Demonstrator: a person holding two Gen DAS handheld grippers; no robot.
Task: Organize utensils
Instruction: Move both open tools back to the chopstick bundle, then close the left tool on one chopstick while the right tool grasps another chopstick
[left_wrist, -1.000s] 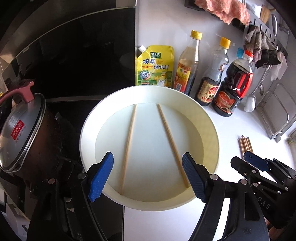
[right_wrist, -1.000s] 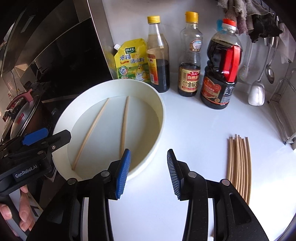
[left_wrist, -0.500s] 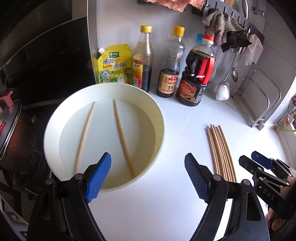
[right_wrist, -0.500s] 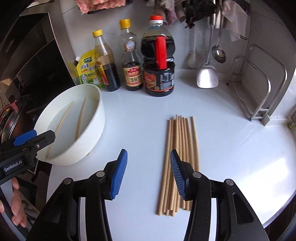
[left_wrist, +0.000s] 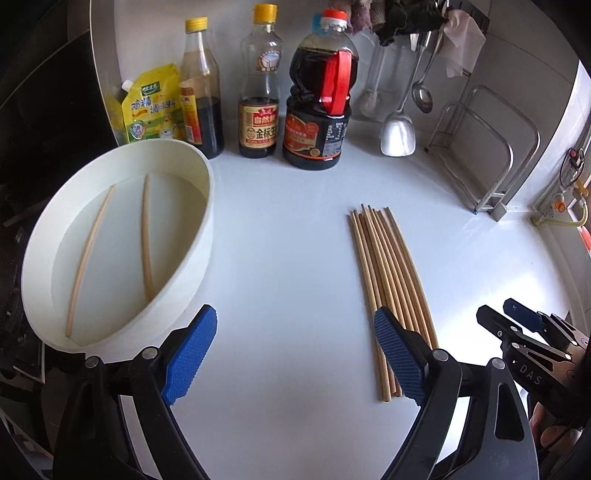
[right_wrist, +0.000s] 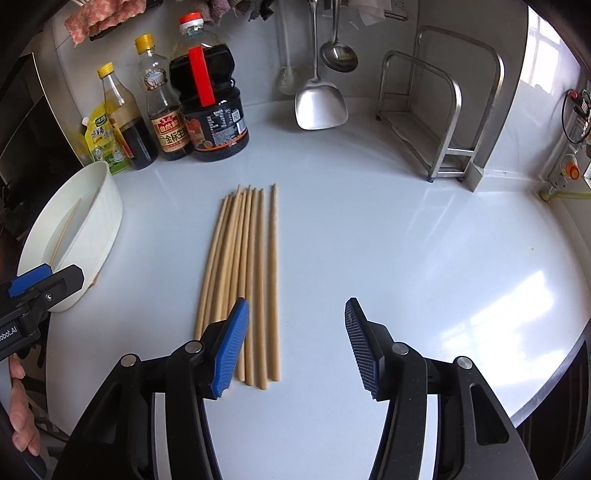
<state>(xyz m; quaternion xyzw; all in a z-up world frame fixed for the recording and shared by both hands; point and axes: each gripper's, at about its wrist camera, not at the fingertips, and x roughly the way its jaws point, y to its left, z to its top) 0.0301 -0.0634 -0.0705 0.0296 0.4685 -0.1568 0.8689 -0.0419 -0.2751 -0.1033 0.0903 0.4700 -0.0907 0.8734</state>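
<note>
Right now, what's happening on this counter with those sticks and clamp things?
A person holds two grippers above a white counter. Neither holds anything; both sets of jaws are opening. The right gripper hovers by the near ends of the loose chopsticks, the left gripper between them and the white basin, where two chopsticks already lie.

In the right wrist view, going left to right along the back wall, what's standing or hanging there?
Yellow seasoning pouch → yellow-capped bottle of dark liquid → clear yellow-capped bottle → large dark jug with red handle → metal spatula → metal rack.
</note>
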